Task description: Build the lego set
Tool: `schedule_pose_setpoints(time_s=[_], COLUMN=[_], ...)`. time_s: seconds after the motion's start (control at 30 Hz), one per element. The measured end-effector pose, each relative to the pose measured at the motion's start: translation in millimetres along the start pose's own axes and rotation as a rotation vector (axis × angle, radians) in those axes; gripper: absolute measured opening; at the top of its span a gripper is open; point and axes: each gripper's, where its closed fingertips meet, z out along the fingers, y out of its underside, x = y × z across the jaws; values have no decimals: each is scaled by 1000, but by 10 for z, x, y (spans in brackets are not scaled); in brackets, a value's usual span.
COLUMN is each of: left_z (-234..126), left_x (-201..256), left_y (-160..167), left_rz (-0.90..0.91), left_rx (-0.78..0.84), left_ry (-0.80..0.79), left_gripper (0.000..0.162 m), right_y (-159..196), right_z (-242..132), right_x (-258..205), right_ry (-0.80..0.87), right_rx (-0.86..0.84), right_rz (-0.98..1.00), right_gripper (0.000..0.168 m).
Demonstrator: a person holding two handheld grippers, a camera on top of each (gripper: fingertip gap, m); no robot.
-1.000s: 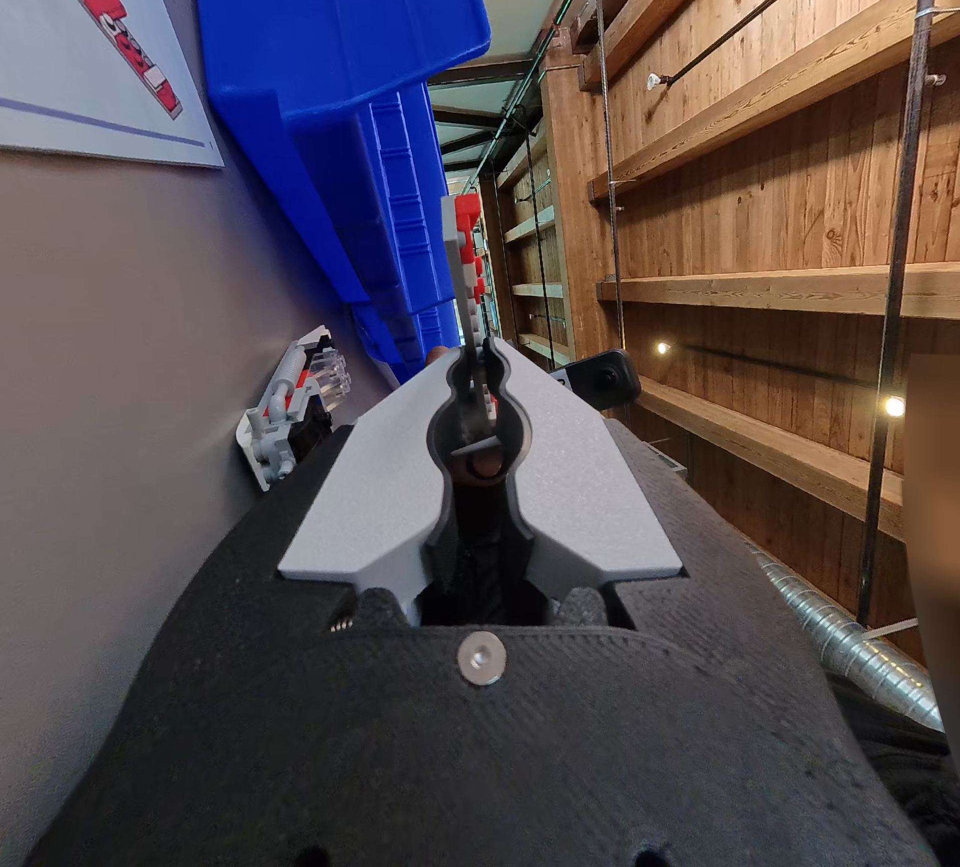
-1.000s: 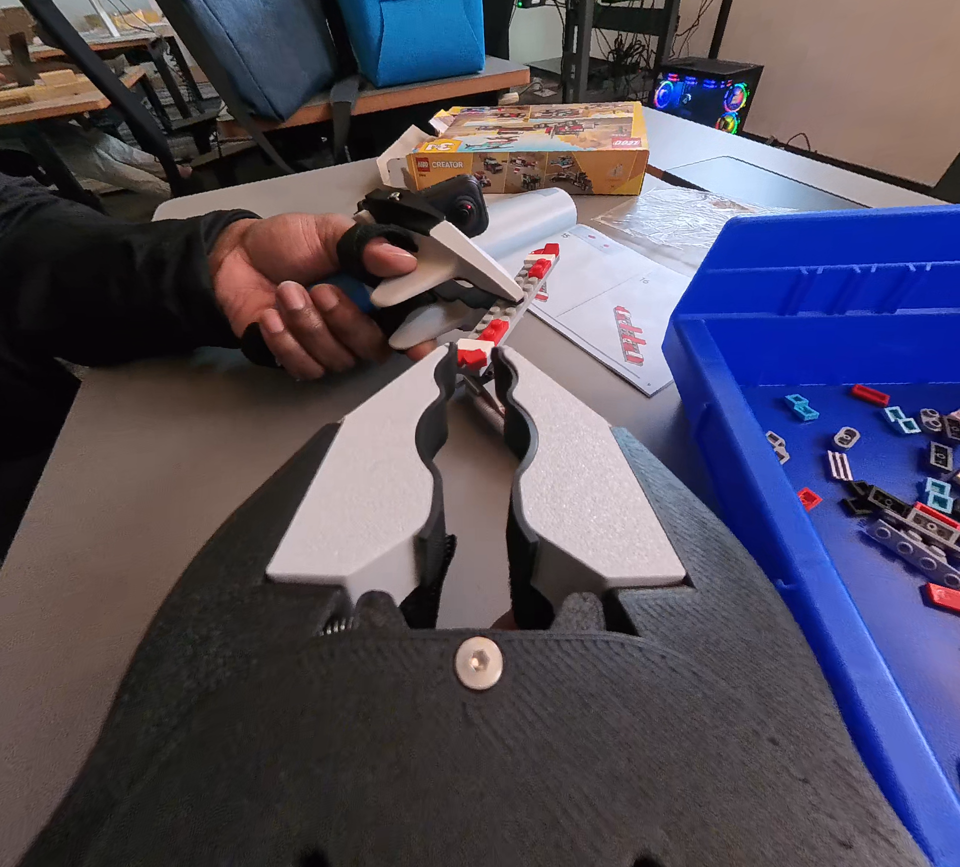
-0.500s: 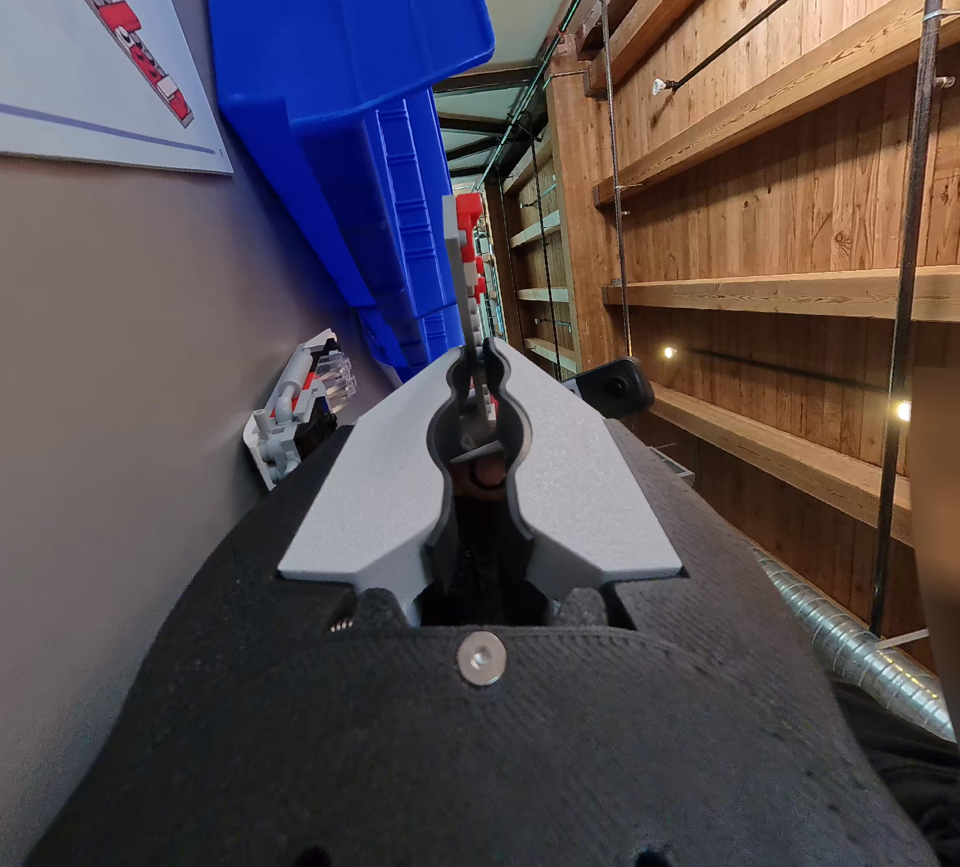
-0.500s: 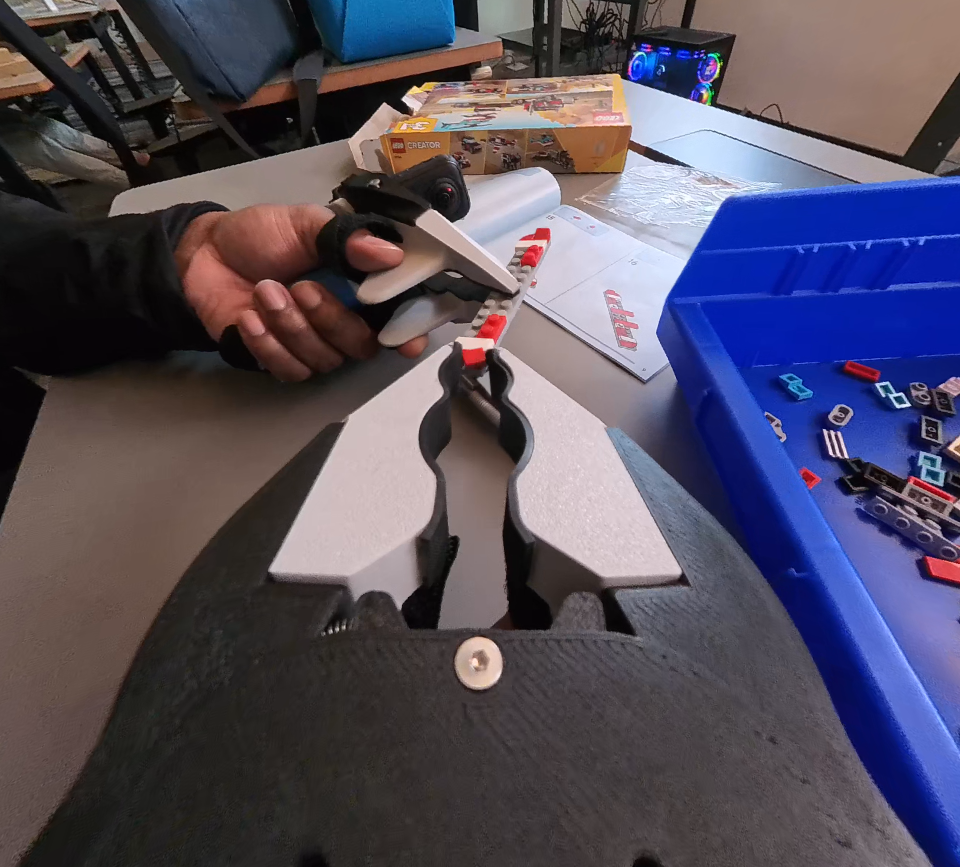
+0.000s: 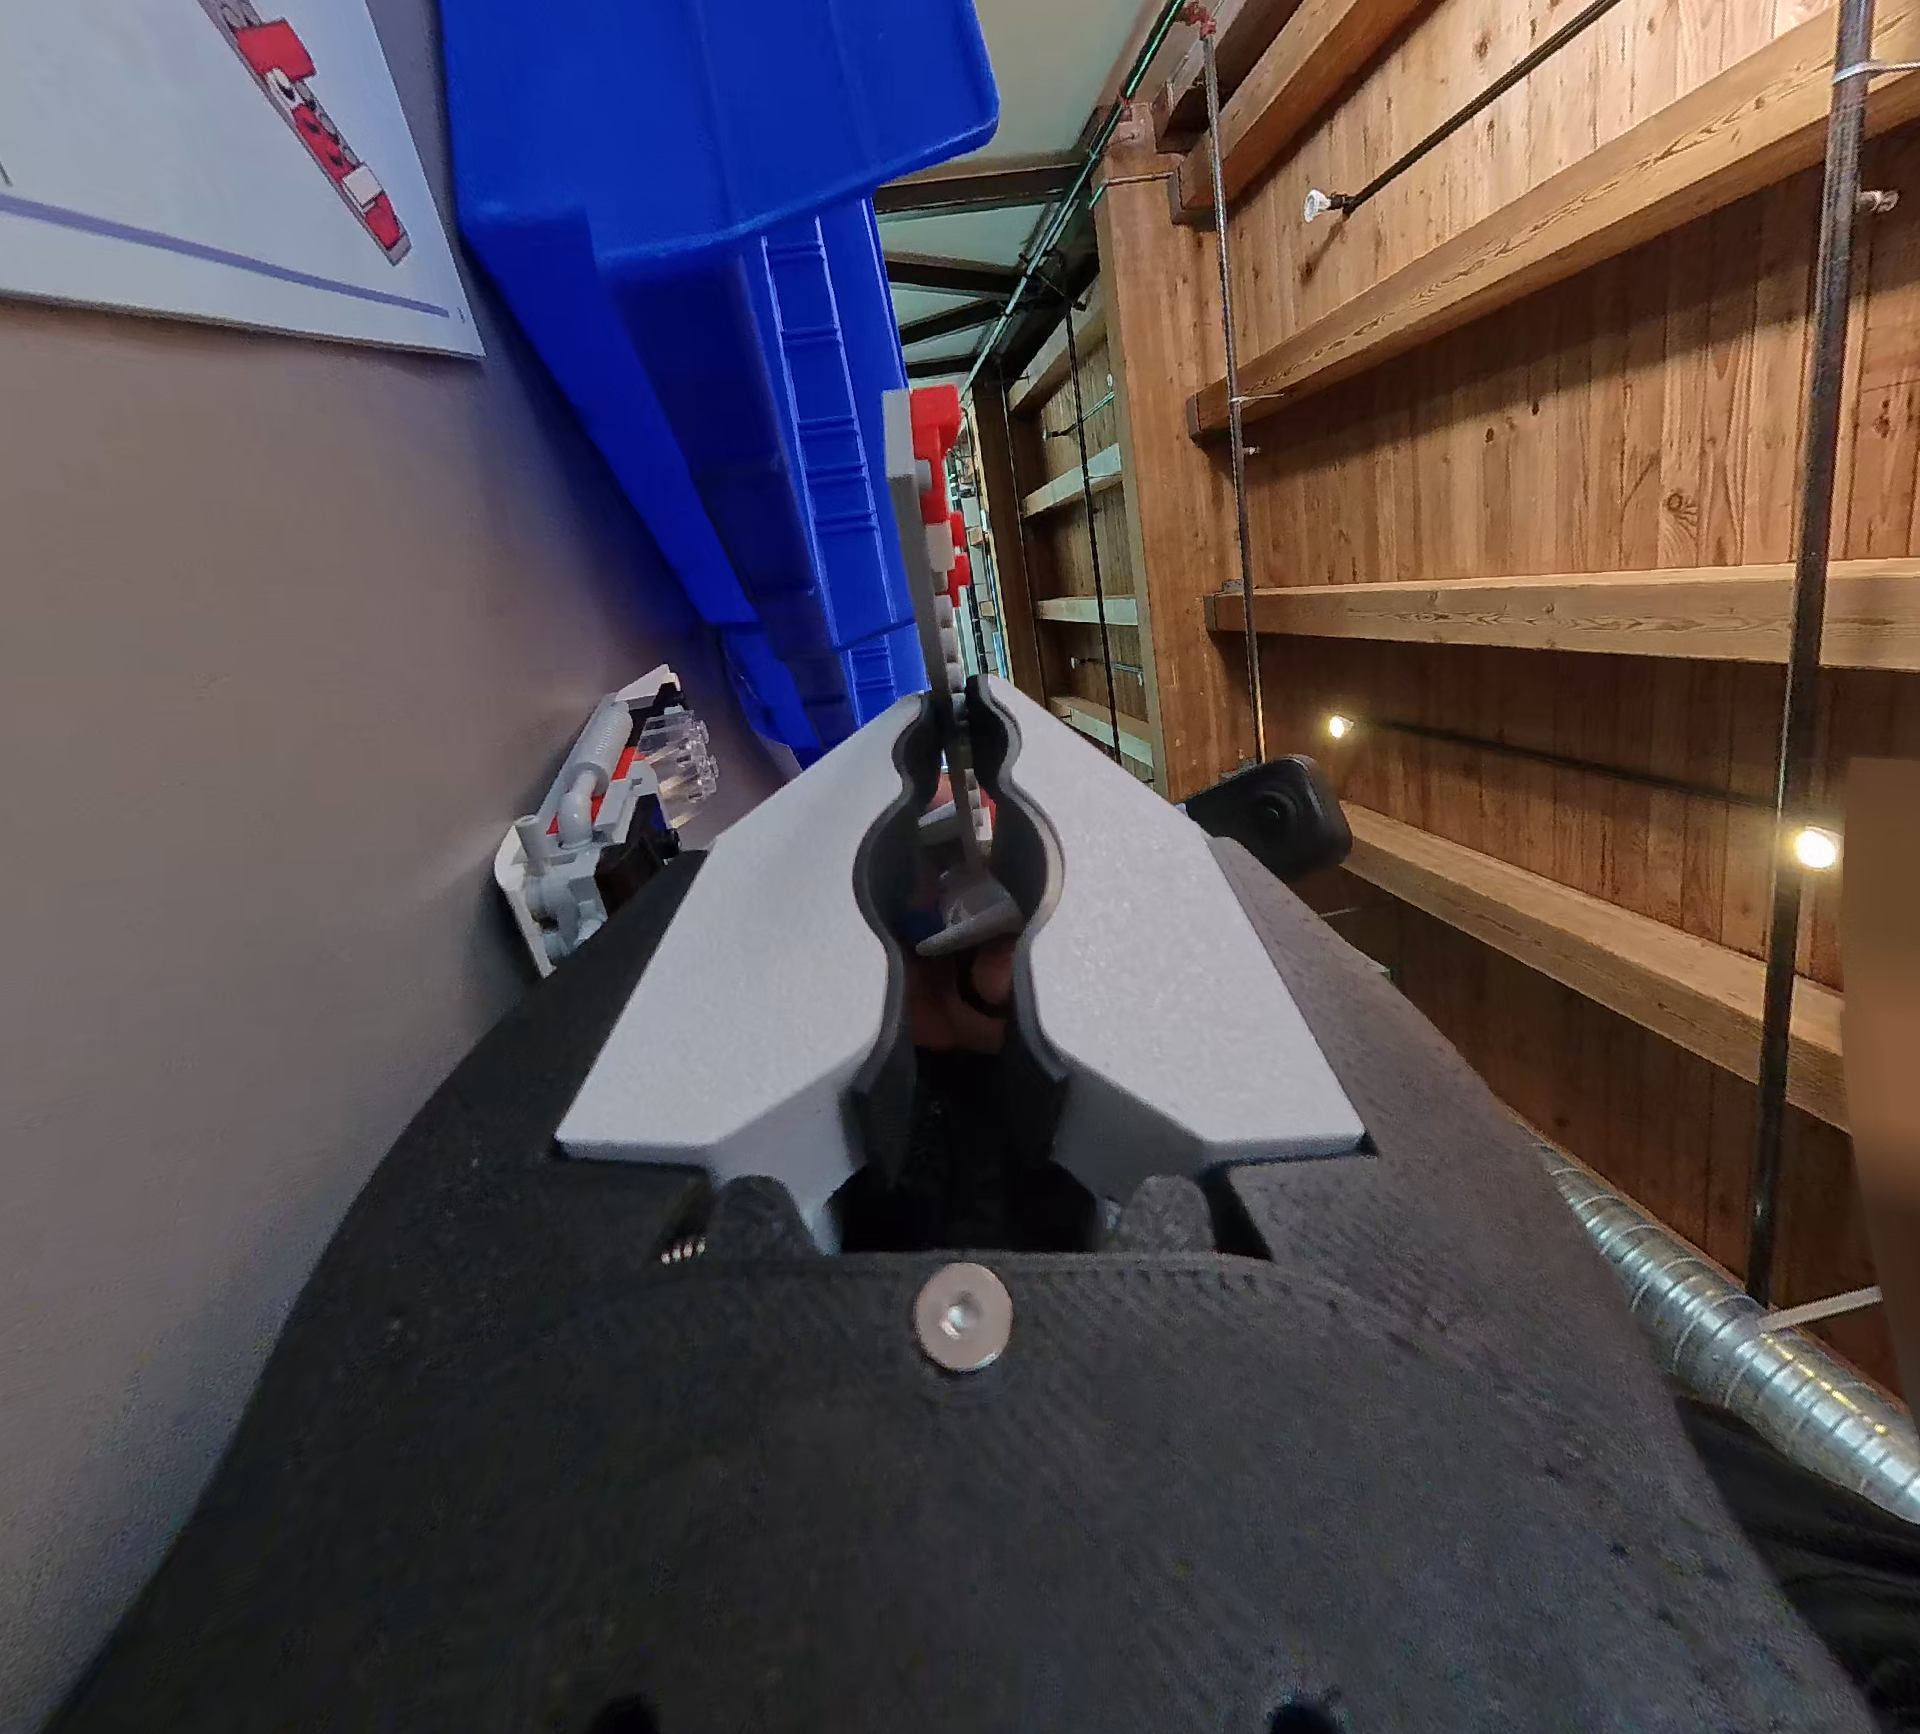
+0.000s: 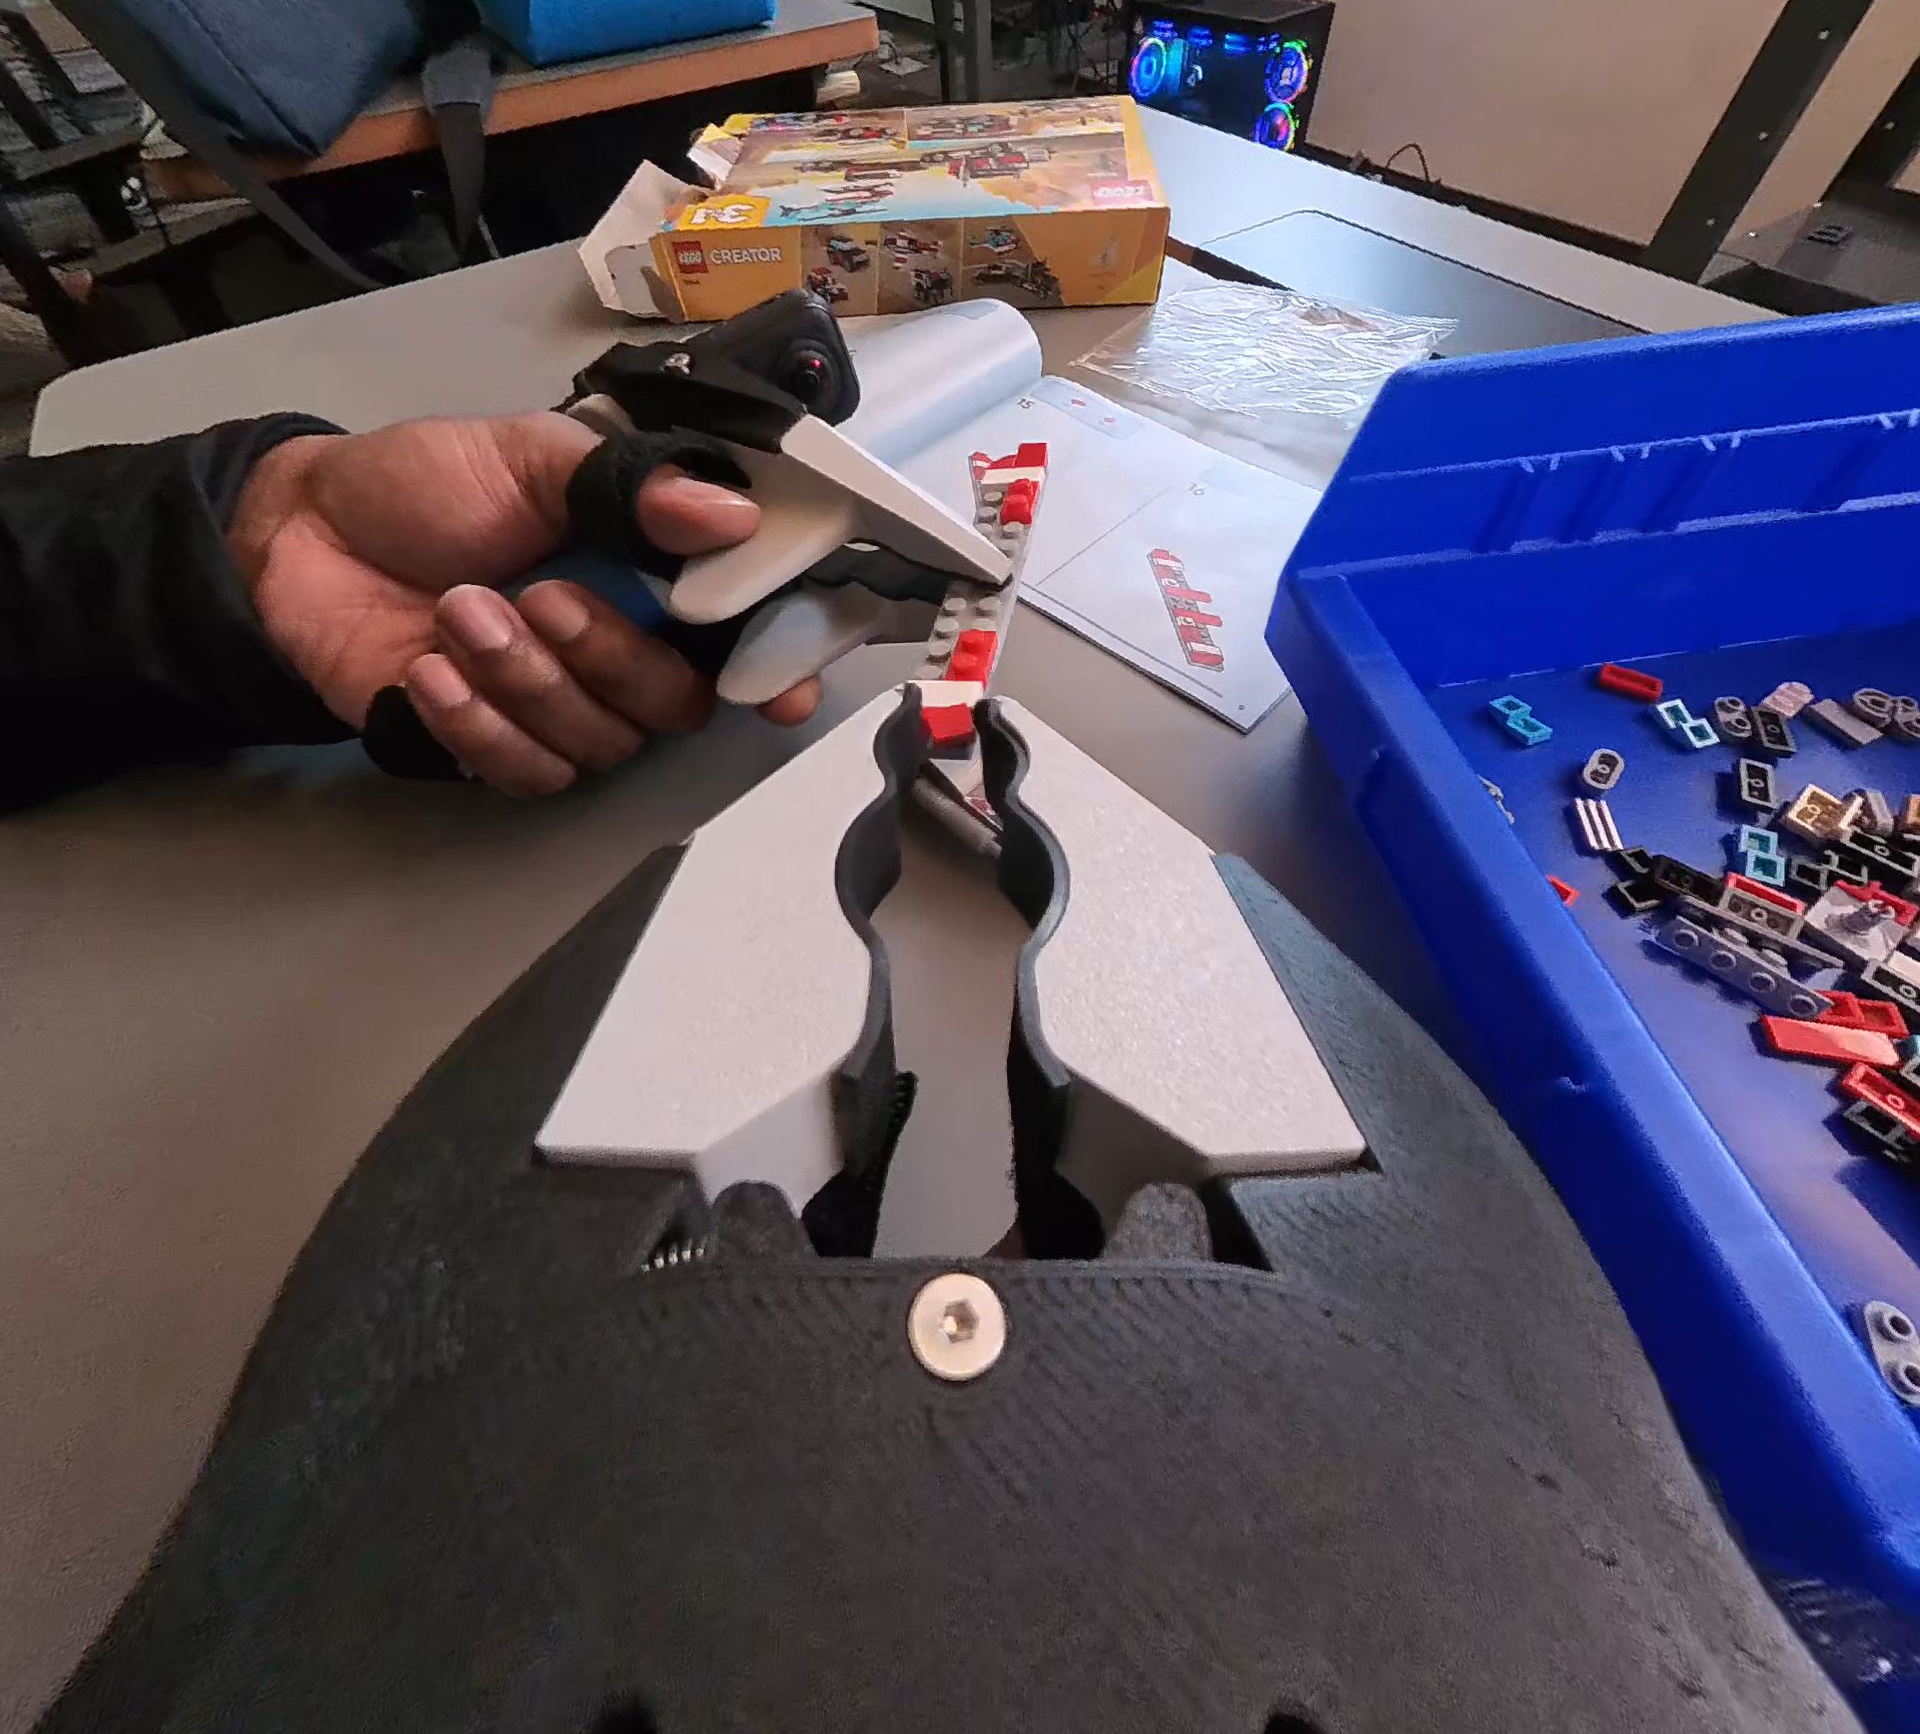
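Observation:
A long grey lego strip (image 6: 961, 619) with red and white bricks on it is held in the air between both grippers. My left gripper (image 5: 951, 697) is shut on the strip (image 5: 914, 500), which sticks out past its tips. In the right wrist view the left gripper (image 6: 982, 578), held by a hand, clamps the strip's middle. My right gripper (image 6: 951, 710) is shut on the strip's near end, with a red brick (image 6: 945, 726) between its tips. A small grey, white and clear sub-assembly (image 5: 603, 811) lies on the table.
A blue bin (image 6: 1558, 541) with several loose pieces stands at the right, also in the left wrist view (image 5: 707, 126). An open instruction booklet (image 6: 1122, 521), a clear plastic bag (image 6: 1257, 344) and the yellow set box (image 6: 914, 209) lie behind the strip on the grey table (image 6: 312, 957). Tip to tip, the grippers are about 4 cm apart.
The strip has turned to point more along the right gripper's axis. Both grippers have kept their hold. The right gripper's camera has shifted rightward in the left wrist view.

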Motion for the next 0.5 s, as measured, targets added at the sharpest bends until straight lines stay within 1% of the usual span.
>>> schedule_pose_setpoints(time_s=[0.33, 0.5], left_z=[1, -4], left_x=[15, 45], left_y=[6, 0], left_rz=[-5, -15], left_rx=[-1, -3], left_ry=[8, 25], left_gripper=[5, 5], right_y=[-53, -111], right_z=[-10, -92], right_x=[-23, -34], right_ry=[9, -21], right_rx=[29, 87], right_rz=[20, -1], right_gripper=[18, 22])
